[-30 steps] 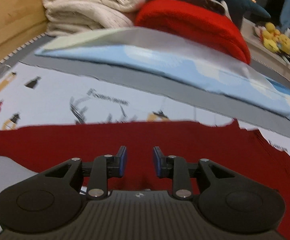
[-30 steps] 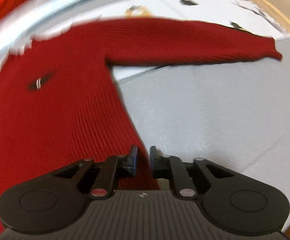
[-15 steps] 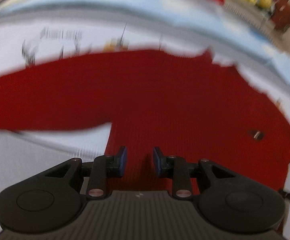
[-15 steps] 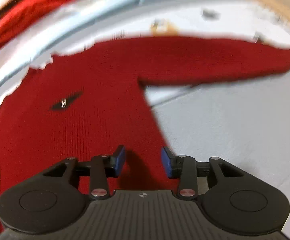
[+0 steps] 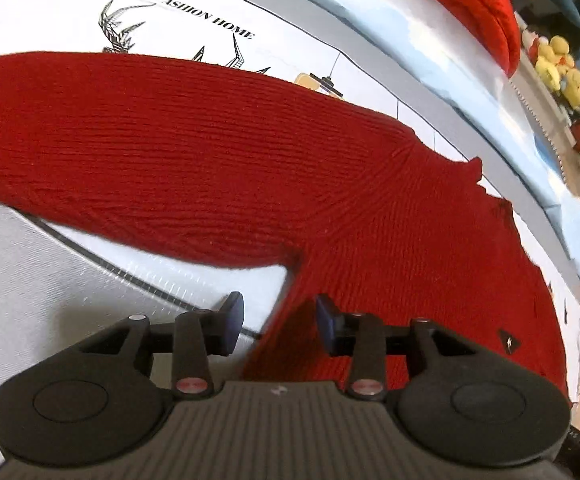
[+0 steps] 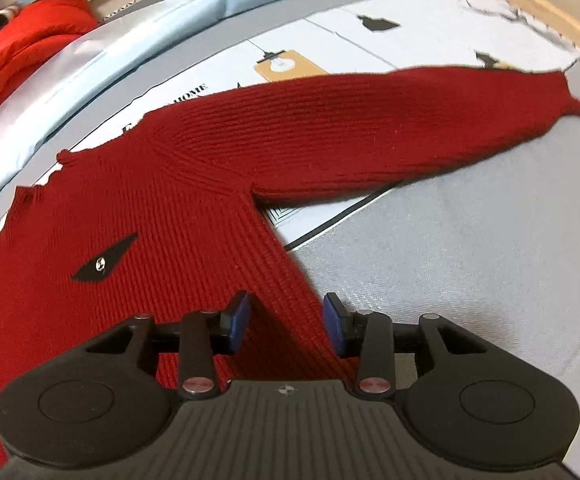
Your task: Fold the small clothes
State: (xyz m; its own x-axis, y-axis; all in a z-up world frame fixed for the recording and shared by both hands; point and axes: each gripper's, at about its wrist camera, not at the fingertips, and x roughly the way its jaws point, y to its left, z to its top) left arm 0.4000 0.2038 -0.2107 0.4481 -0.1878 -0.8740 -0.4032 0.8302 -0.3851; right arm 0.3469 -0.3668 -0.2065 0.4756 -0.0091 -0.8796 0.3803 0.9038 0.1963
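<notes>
A dark red knitted sweater [image 5: 218, 160] lies flat on the bed, both sleeves spread sideways; it also shows in the right wrist view [image 6: 178, 216], with a small black patch [image 6: 104, 262] on the chest. My left gripper [image 5: 278, 324] is open and empty, its jaws straddling the sweater's left side edge just below the armpit. My right gripper [image 6: 286, 322] is open and empty, its jaws straddling the sweater's right side edge below the other armpit.
The sweater lies on a white printed sheet [image 5: 70, 12] over grey bedding [image 6: 470, 248]. A light blue folded cloth [image 5: 470, 80] and a bright red bundle [image 5: 478, 0] lie behind. Plush toys [image 5: 562, 68] sit at the far right. A wooden edge [image 6: 530, 4] borders the bed.
Both grippers came in over the sweater's side edges near the armpits. The right gripper opened from nearly shut. The left gripper opened wider.
</notes>
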